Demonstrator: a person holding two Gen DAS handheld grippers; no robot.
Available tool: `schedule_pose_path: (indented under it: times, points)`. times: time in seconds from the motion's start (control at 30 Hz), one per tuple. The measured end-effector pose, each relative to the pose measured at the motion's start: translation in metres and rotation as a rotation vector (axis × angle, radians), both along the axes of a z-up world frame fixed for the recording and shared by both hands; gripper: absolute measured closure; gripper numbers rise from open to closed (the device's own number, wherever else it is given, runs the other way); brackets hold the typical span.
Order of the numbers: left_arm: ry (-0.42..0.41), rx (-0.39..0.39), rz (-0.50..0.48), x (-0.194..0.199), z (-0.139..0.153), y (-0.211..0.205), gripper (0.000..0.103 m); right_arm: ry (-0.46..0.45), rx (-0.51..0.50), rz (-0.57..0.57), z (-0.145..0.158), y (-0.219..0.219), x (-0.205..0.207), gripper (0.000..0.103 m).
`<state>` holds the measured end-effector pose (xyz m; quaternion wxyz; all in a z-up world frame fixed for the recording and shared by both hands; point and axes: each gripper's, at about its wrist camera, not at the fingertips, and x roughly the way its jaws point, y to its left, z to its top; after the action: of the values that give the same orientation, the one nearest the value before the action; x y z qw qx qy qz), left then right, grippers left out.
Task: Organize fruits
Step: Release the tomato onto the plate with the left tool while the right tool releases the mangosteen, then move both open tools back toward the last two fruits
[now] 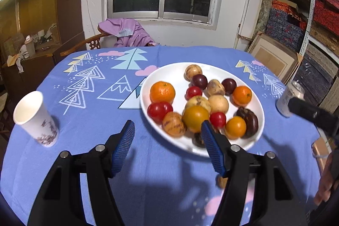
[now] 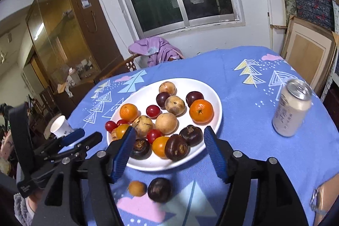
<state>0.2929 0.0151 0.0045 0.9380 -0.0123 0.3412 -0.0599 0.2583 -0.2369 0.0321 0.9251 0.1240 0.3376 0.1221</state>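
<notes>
Lying beside the white plate (image 2: pixel 216 120): a small orange fruit (image 2: pixel 137 188) and a dark fruit (image 2: pixel 159 189).

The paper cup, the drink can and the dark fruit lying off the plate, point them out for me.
paper cup (image 1: pixel 36 118), left wrist view, on its outer side wall.
drink can (image 2: pixel 291 111), right wrist view, middle of its pale body.
dark fruit (image 2: pixel 159 190), right wrist view, on its top, lying on the cloth below the plate.

We see a smooth, shiny white plate (image 2: pixel 214 99) just ahead of our right claw (image 2: pixel 169 137), whose ribbed blue pads (image 2: pixel 216 154) look rubbery. Soft matt cloth (image 2: pixel 243 103) covers the tabletop. Further right stands a shiny metal can (image 2: pixel 292 107).
</notes>
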Motion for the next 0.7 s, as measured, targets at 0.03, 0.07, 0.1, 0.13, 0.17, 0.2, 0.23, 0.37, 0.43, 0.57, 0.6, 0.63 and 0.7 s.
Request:
schedule_pose_path:
  times: [0.03,0.07,0.1,0.13,0.17,0.2,0.23,0.37,0.43,0.57,0.6,0.63,0.7]
  points:
    - [0.001,0.012,-0.009,-0.01,-0.003,-0.002,0.039,0.006,0.012,0.0,-0.002,-0.004,-0.008,0.033]
    - [0.005,0.028,-0.022,-0.02,-0.007,-0.005,0.039,0.012,0.017,-0.004,-0.005,-0.007,-0.015,0.031]
    - [0.008,0.039,-0.03,-0.027,-0.011,-0.007,0.039,0.017,0.016,-0.009,-0.008,-0.01,-0.021,0.031]
    - [0.013,0.055,-0.042,-0.035,-0.016,-0.013,0.039,0.023,0.017,-0.013,-0.011,-0.014,-0.026,0.031]
    - [0.016,0.068,-0.055,-0.042,-0.02,-0.019,0.039,0.029,0.021,-0.016,-0.013,-0.016,-0.031,0.031]
    - [0.017,0.081,-0.068,-0.046,-0.024,-0.025,0.039,0.039,0.03,-0.02,-0.017,-0.021,-0.035,0.03]
    - [0.014,0.104,-0.093,-0.051,-0.028,-0.034,0.039,0.046,0.039,-0.023,-0.019,-0.024,-0.039,0.03]
    - [-0.009,0.178,-0.156,-0.062,-0.039,-0.062,0.039,0.068,0.097,-0.032,-0.023,-0.037,-0.044,0.03]
    - [0.005,0.195,-0.167,-0.062,-0.044,-0.069,0.039,0.069,0.122,-0.034,-0.022,-0.041,-0.044,0.03]
    - [0.056,0.157,-0.154,-0.052,-0.05,-0.066,0.039,0.07,0.136,-0.034,-0.021,-0.042,-0.044,0.03]
    - [0.066,0.15,-0.15,-0.049,-0.051,-0.066,0.039,0.074,0.133,-0.029,-0.022,-0.04,-0.044,0.029]
    - [0.076,0.148,-0.151,-0.046,-0.053,-0.067,0.039,0.077,0.13,-0.026,-0.022,-0.039,-0.044,0.029]
    - [0.095,0.145,-0.168,-0.042,-0.055,-0.071,0.039,0.082,0.128,-0.021,-0.022,-0.037,-0.044,0.029]
